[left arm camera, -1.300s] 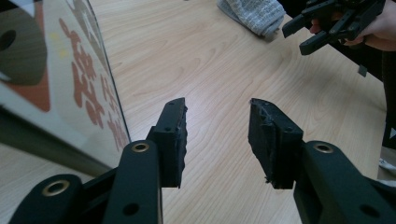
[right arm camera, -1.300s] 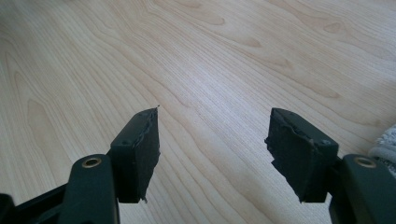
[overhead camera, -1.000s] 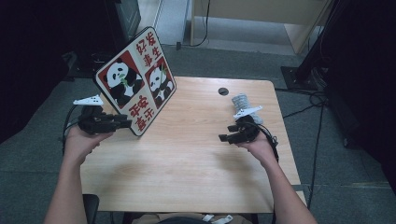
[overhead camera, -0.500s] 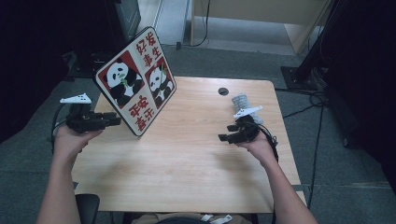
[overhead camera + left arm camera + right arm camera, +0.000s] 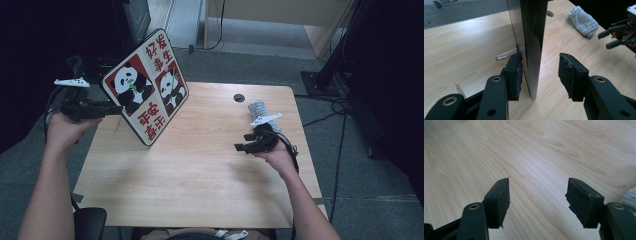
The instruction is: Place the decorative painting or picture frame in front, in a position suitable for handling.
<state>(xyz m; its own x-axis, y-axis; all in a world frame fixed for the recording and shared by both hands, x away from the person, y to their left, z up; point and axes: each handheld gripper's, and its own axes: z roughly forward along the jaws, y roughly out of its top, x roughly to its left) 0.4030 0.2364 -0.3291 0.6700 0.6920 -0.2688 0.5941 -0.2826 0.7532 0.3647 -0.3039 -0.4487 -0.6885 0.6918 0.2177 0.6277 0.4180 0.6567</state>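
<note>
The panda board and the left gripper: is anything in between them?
No. The panda board stands on edge between the left gripper's jaws, which have just been opening. One pad is at its back; the other pad is apart from its face. The grey cloth lies far off.

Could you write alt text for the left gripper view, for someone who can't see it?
A thin dark board stands on edge on a pale wooden table, between the two black jaws of the left gripper, which have just been opening: one pad is against it, the other stands clear. Beyond lie a grey cloth and the right gripper.
</note>
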